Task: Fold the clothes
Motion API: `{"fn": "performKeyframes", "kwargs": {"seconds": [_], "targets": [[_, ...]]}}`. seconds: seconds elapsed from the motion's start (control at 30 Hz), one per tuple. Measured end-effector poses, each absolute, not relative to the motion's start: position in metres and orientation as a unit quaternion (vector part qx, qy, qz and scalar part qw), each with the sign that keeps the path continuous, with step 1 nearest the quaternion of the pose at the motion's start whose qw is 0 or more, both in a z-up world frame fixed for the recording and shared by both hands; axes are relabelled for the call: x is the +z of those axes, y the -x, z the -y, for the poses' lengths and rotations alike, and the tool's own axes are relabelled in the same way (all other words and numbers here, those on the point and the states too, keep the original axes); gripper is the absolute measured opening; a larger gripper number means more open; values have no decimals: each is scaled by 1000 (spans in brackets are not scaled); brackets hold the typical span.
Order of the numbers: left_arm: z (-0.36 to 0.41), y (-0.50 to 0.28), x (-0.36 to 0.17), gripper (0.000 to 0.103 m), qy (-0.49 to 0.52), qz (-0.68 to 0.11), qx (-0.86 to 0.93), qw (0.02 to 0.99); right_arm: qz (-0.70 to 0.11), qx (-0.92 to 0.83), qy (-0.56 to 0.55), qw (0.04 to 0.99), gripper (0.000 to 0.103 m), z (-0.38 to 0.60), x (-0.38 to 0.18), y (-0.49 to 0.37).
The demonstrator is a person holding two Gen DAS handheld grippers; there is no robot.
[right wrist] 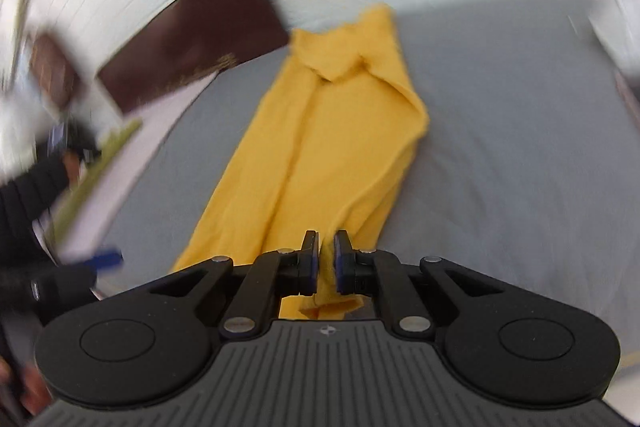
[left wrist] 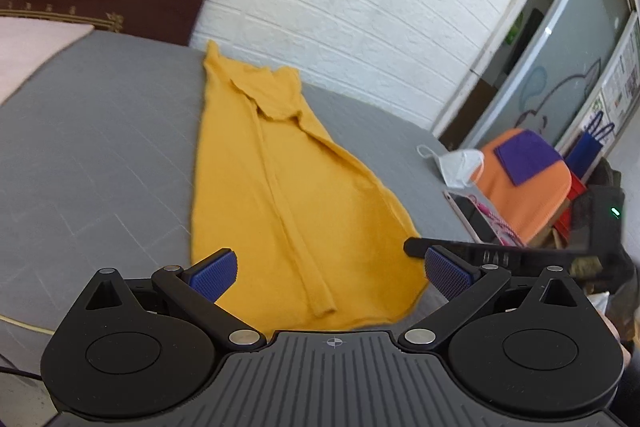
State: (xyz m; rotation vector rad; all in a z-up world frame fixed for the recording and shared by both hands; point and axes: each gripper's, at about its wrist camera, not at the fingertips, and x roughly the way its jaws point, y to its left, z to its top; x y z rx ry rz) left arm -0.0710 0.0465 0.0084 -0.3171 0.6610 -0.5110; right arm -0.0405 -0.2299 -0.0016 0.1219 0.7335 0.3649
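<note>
Hem of the yellow garment (right wrist: 320, 147), lying lengthwise on the grey bed (right wrist: 520, 147), is being pinched in my right gripper (right wrist: 327, 259); my left gripper (left wrist: 332, 275) is hovering spread wide, needing its own corner before I'm folding.

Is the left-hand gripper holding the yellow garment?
No, the left gripper is wide open above the yellow garment, its pads touching no cloth.
</note>
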Motion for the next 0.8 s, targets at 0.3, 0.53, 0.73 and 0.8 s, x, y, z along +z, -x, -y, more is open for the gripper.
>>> {"fn": "performKeyframes", "kwargs": {"seconds": [0.3, 0.53, 0.73, 0.8], "targets": [[-65, 51, 6, 103, 174, -322, -223, 904, -384, 242, 209, 866, 19, 124, -45, 55], [-12, 27, 6, 103, 163, -309, -304, 887, -453, 338, -42, 824, 70, 205, -6, 36], [40, 6, -3, 103, 122, -315, -351, 874, -413, 218, -109, 878, 68, 294, 37, -13], [57, 0, -13, 103, 93, -331, -363, 866, -398, 185, -96, 893, 59, 304, 44, -44]]}}
